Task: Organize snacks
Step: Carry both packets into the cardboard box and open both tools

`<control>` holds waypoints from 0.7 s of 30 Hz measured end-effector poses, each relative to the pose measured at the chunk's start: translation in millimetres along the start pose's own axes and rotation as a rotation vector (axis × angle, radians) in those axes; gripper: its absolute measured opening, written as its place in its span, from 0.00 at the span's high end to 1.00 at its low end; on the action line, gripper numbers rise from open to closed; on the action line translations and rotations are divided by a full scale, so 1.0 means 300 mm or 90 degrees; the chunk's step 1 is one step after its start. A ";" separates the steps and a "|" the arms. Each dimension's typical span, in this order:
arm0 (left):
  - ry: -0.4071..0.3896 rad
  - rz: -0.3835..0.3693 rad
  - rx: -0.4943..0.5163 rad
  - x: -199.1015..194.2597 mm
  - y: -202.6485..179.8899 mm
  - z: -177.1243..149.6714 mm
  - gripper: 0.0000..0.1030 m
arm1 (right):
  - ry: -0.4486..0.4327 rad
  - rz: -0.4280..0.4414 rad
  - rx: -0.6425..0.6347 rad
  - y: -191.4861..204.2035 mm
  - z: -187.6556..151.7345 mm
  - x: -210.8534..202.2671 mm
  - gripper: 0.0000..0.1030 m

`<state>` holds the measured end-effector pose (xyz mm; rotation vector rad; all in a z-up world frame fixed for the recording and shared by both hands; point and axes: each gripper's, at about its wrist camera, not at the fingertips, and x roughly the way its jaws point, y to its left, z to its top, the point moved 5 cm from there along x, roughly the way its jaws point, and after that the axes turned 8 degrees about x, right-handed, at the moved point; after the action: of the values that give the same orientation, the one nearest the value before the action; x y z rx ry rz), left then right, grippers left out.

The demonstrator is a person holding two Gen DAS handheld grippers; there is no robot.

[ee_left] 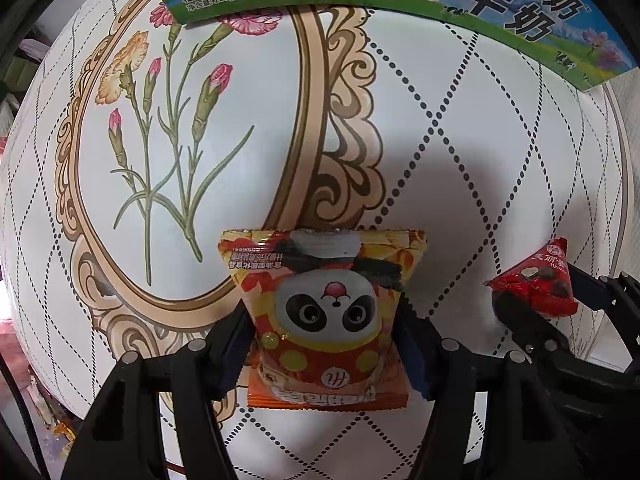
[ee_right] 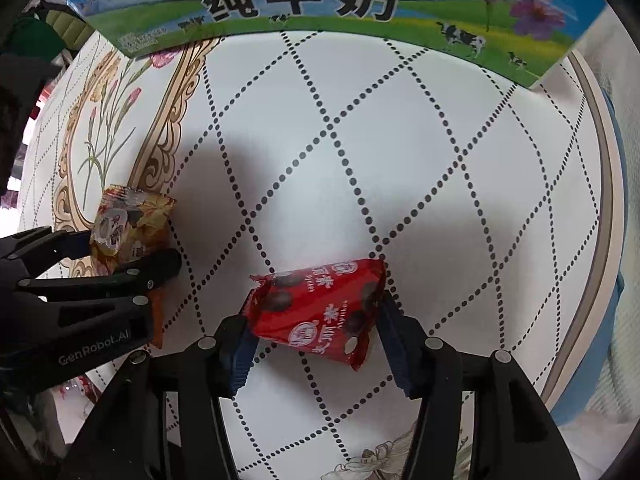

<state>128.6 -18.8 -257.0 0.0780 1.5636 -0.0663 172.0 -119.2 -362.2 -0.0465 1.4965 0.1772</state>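
Both wrist views angled steeply down, close over the patterned tablecloth, facing the milk carton; shared: carton, cloth, panda packet, red packet.

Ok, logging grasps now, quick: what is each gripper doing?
Left gripper: closed on the panda snack packet.
Right gripper: closed on the red snack packet.

Right tool clamps red snack packet above tablecloth.
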 end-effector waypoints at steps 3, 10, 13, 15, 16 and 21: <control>-0.001 0.002 -0.002 0.013 -0.008 0.000 0.39 | -0.003 -0.013 -0.014 0.032 0.003 0.023 0.41; -0.015 -0.006 -0.001 -0.049 -0.011 -0.016 0.52 | -0.035 0.008 -0.021 0.026 -0.051 -0.008 0.50; -0.037 -0.012 0.009 -0.107 -0.017 -0.006 0.52 | -0.051 0.036 -0.003 -0.005 -0.052 -0.066 0.50; -0.056 -0.017 0.016 -0.161 -0.027 0.007 0.52 | -0.066 0.052 0.008 -0.016 -0.037 -0.116 0.51; -0.068 -0.023 0.017 -0.197 -0.032 0.017 0.52 | -0.075 0.064 0.016 -0.023 -0.030 -0.147 0.51; -0.135 -0.080 0.022 -0.421 -0.060 0.114 0.52 | -0.135 0.119 0.044 -0.073 0.035 -0.346 0.51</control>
<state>160.2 -40.6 -130.5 -0.0007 1.3546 -0.1936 178.9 -148.4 -259.8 0.1639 1.2929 0.2731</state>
